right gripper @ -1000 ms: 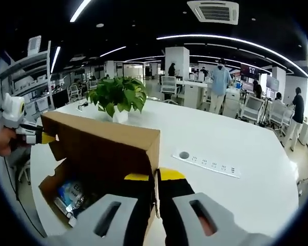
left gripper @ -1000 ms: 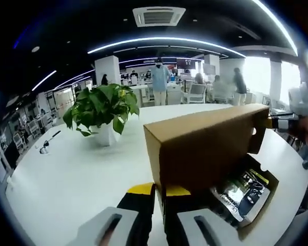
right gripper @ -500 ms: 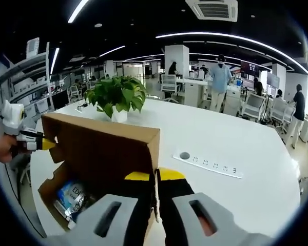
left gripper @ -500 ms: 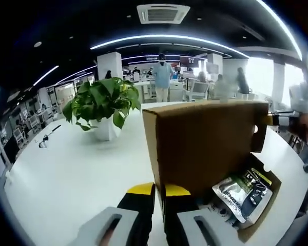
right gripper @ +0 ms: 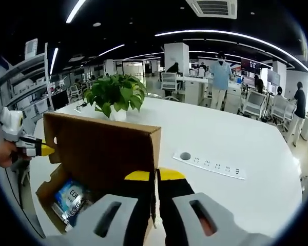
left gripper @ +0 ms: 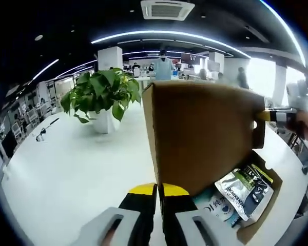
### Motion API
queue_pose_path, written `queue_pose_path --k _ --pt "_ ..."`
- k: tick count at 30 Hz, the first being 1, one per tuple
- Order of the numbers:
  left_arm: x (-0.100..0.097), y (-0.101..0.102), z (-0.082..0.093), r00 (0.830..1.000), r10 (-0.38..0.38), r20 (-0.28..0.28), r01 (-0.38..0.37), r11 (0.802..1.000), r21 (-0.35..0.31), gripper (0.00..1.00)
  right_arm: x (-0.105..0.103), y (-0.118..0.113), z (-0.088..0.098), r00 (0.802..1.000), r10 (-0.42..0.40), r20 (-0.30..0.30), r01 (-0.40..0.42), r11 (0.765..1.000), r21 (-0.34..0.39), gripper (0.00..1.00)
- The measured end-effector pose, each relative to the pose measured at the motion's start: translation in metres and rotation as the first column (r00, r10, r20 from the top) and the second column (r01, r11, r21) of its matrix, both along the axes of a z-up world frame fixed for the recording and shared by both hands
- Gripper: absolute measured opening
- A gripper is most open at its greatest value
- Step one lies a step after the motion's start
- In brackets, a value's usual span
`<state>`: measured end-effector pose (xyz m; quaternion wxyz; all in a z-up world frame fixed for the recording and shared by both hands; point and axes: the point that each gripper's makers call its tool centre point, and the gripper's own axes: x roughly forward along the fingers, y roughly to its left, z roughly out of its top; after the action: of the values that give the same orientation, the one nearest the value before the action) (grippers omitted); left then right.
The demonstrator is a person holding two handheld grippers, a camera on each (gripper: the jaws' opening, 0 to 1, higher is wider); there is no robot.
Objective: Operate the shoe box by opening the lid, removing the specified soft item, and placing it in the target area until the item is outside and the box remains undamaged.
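At each lid end, the left tongs (left gripper: 158, 190) and right tongs (right gripper: 155, 177) clamp the lid (left gripper: 203, 136), holding it upright to expose the box (right gripper: 47, 197). Soft packets (left gripper: 244, 188) lie inside on the worktop (left gripper: 66, 169); beyond stands a plant (left gripper: 100, 97).

The shoe box (left gripper: 205, 133) is matt brown cardboard, its raised lid (right gripper: 105, 148) plain and unprinted. Inside it lie glossy plastic packets (left gripper: 245, 190). Under the box, the white worktop (right gripper: 236, 148) looks smooth with a soft sheen.
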<state>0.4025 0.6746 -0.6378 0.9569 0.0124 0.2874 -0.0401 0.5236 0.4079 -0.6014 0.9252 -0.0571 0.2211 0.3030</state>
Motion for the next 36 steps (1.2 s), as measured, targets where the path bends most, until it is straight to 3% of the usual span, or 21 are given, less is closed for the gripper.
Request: queue_pose_path --k 6,18,36 --pt "0.002 0.001 -0.001 1.000 0.006 -0.011 -0.006 1.000 0.004 0.02 0.000 -0.005 -0.017 0.999 0.008 -0.034 -0.009 0.999 -0.047 0.10" --pt "0.014 0.005 -0.002 1.000 0.021 -0.016 -0.021 1.000 -0.004 0.02 -0.004 -0.012 -0.046 0.996 0.014 -0.093 -0.021 0.997 -0.075 0.08" --pt "0.029 0.009 -0.008 0.999 0.042 -0.015 -0.042 0.999 -0.003 0.03 0.007 -0.004 -0.057 0.991 -0.023 -0.131 0.020 0.999 -0.028 0.01"
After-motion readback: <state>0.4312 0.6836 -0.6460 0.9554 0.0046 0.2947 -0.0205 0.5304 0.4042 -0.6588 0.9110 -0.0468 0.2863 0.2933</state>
